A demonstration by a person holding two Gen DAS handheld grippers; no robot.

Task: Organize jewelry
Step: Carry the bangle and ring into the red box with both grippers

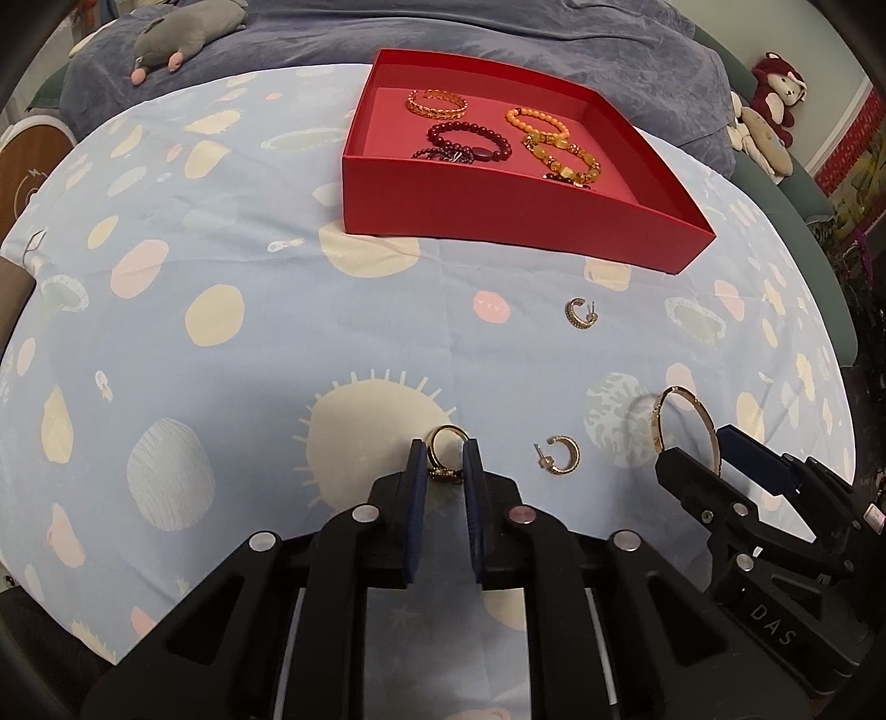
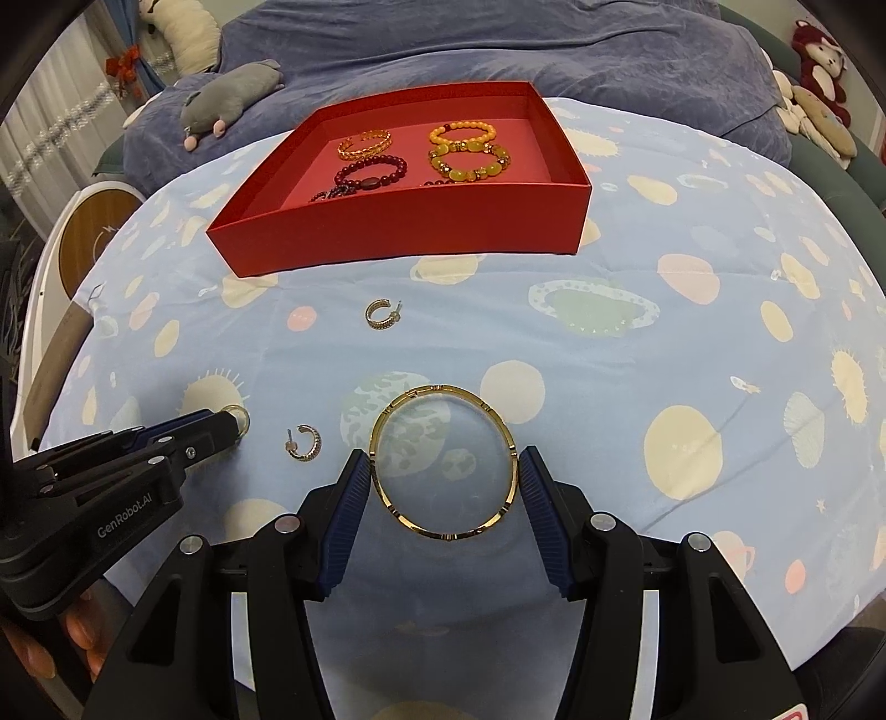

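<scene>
My left gripper (image 1: pixel 444 459) is shut on a gold ring (image 1: pixel 447 443), standing upright between the pads just above the cloth. My right gripper (image 2: pixel 444 471) is shut on a gold bangle (image 2: pixel 443 459), which lies flat between the pads; it also shows in the left wrist view (image 1: pixel 686 426). One gold hoop earring (image 1: pixel 562 455) lies between the two grippers. A second earring (image 1: pixel 580 313) lies nearer the red box (image 1: pixel 498 221). The box holds several bead bracelets (image 1: pixel 470 141) and a gold chain bracelet (image 1: pixel 437 102).
A blue planet-print cloth (image 1: pixel 249 332) covers the round table. Behind it are a blue blanket (image 1: pixel 498 33), a grey plush mouse (image 1: pixel 177 39) and stuffed toys (image 1: pixel 775 94) at the far right. The table edge curves close on the left and right.
</scene>
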